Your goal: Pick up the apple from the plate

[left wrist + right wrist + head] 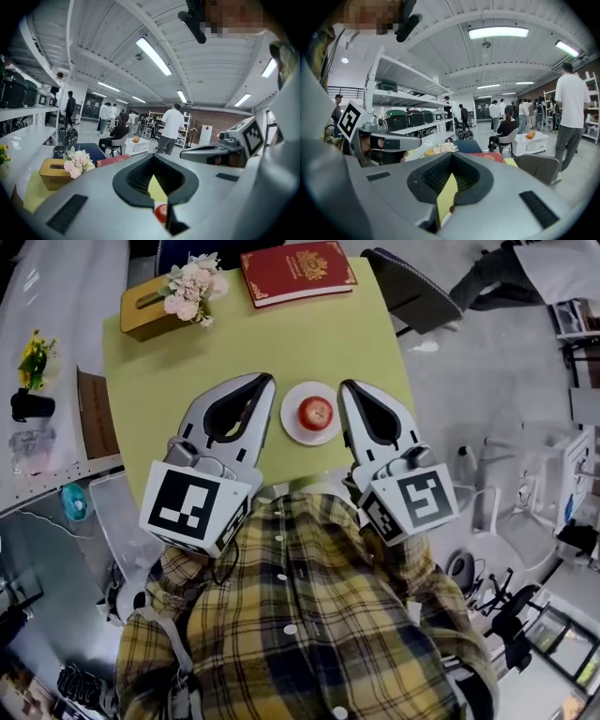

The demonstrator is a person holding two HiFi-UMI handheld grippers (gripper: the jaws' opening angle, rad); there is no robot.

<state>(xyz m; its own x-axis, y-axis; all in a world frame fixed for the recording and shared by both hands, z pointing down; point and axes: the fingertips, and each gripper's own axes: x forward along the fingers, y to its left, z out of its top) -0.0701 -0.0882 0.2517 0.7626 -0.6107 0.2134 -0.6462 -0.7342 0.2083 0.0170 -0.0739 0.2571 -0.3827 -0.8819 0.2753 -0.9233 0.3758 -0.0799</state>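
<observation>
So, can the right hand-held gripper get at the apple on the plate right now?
Probably yes: nothing stands between the right hand-held gripper and the apple on its plate. But the jaws are shut and lie beside the plate, so it must open and swing in.

Head view, high over the person's chest, steeply down onto green table [234,343], both gripper views low at its near edge, nearly level, facing across, all three sharing red book [298,271], head and left also apple [316,412].
</observation>
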